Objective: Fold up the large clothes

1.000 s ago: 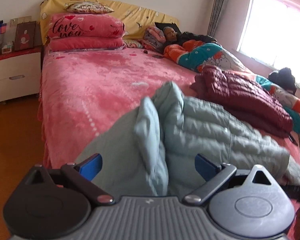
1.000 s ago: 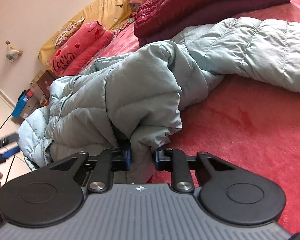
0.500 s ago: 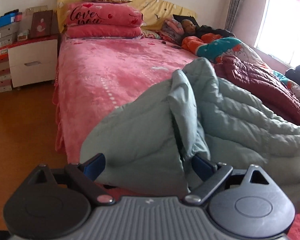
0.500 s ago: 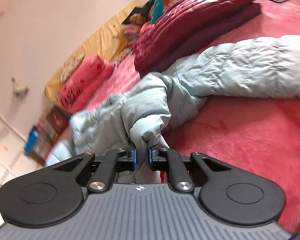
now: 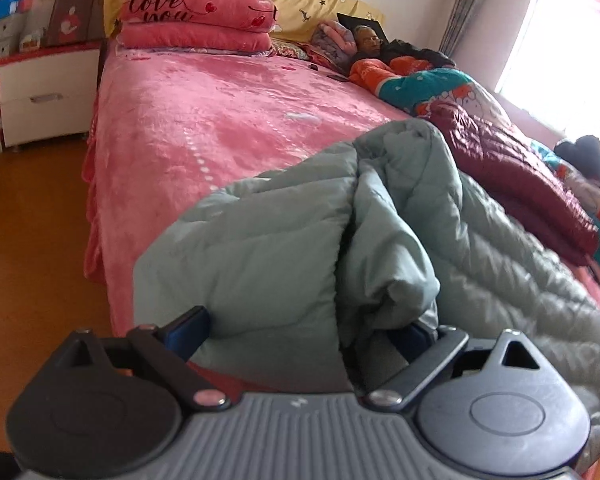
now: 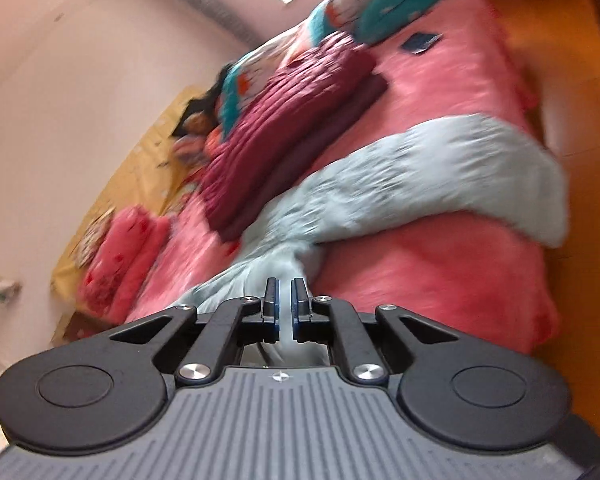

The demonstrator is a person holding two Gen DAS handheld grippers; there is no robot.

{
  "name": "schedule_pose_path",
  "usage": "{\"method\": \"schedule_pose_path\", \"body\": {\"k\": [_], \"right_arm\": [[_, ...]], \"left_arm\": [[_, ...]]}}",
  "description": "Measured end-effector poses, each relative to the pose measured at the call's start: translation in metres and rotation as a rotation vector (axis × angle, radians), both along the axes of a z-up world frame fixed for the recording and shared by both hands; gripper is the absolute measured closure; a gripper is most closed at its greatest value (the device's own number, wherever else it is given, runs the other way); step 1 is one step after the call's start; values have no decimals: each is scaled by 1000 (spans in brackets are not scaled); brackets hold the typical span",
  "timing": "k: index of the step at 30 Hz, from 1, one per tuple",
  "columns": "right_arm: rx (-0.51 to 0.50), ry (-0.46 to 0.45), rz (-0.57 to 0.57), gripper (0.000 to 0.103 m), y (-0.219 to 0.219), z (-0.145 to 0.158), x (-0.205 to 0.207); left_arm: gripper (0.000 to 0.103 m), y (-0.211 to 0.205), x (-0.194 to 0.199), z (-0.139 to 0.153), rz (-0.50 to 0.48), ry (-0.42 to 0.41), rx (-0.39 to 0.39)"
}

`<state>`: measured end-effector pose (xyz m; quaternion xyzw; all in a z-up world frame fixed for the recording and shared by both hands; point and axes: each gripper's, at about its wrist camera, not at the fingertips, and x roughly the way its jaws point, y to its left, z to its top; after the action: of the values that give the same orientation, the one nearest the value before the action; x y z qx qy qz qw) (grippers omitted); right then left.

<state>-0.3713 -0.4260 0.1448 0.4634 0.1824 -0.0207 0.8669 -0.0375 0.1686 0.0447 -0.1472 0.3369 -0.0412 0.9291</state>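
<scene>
Left wrist view: the left claw (image 5: 300, 328) is spread wide around a bunched fold of the pale green puffer coat (image 5: 260, 248) at the edge of the bed (image 5: 204, 128), probably steadying it; a second ago it sat higher.

Right wrist view: the right claw (image 6: 285, 300) is pinched tight on the coat's fabric (image 6: 420, 172), stretching it out; the bundle was bulkier before.

The right gripper (image 6: 285, 300) sits low in the centre of its frame, jaws drawn nearly together and clamped on a thin fold of the jacket (image 6: 420, 184); its view is rolled steeply sideways. The left gripper (image 5: 300, 330) fills the bottom of its frame, angled down, jaws spread wide, with a bulky bunch of the jacket lying between the fingers (image 5: 188, 330).
</scene>
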Motion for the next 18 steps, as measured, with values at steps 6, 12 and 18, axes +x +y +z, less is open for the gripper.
{"method": "schedule_pose_path", "body": {"k": [6,12,18], "right_arm": [[-129,49,6,85,10,7,-3],[-345,28,201,32,72,28,35],[-465,-31,458,15,167,42,100]], "left_arm": [[7,1,-3,5,-27,-52,-77],[5,7,-1,7,-29,-96,-107],[5,30,-6,14,9,-144,-203]]}}
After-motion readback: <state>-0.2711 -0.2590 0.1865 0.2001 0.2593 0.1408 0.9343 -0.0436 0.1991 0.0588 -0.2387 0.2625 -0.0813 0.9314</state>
